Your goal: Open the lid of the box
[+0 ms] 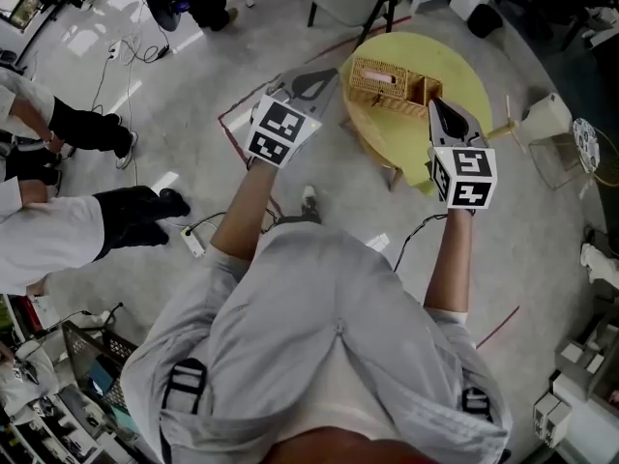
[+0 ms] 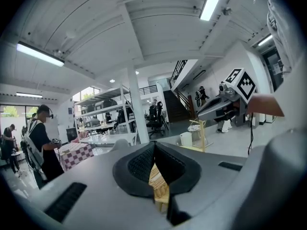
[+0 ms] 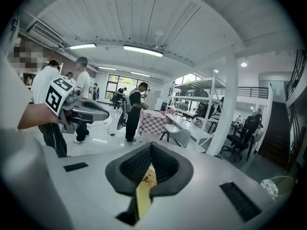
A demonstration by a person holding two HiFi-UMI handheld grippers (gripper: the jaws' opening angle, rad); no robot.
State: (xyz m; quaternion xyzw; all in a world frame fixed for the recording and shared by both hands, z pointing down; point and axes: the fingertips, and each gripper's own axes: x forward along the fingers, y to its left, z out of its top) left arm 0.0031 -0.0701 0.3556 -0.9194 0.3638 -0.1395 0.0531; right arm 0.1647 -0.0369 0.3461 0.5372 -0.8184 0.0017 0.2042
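Out in front of the person, the left gripper (image 1: 319,80) and right gripper (image 1: 437,109) each have their jaws pressed together on nothing, the right one's tips close by the box's right end. Beyond them the wicker box (image 1: 392,85) sits on the round yellow table (image 1: 469,66). Its long axis runs left to right across the head view. It is pale tan weave, with something pink showing at the top.

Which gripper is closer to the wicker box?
The right gripper: its tip is over the yellow table at the end of the wicker box, while the left gripper hangs over the floor beside the table.
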